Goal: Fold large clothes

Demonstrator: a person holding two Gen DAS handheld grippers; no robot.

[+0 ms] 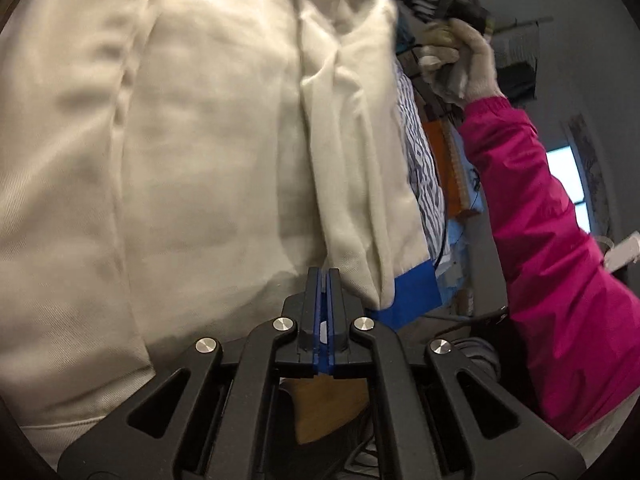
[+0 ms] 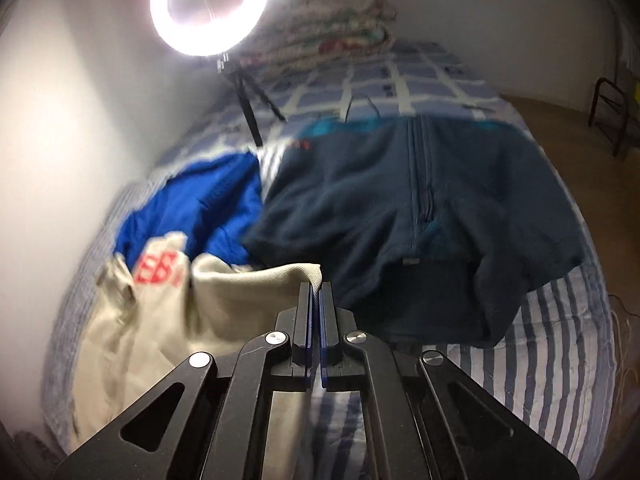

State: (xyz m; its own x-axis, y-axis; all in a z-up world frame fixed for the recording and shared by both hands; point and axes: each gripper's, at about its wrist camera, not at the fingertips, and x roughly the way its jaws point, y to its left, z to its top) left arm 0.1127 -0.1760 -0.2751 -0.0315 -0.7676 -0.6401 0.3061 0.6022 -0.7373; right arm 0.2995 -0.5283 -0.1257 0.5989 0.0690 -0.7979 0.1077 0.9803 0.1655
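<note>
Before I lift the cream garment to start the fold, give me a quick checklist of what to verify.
1. Right gripper pinching the cream garment: ok, an edge sits between the shut fingers.
2. Left gripper holding cloth: cannot tell, fingers shut at the cream fabric, but no fold shows between them.
3. Garment free of the dark blue fleece jacket: cannot tell, the edges meet near the right gripper.
4. Bright blue garment clear of the lift: not ok, the cream garment lies partly over it.
5. Ring light tripod away from the pull: ok, further up the bed.
</note>
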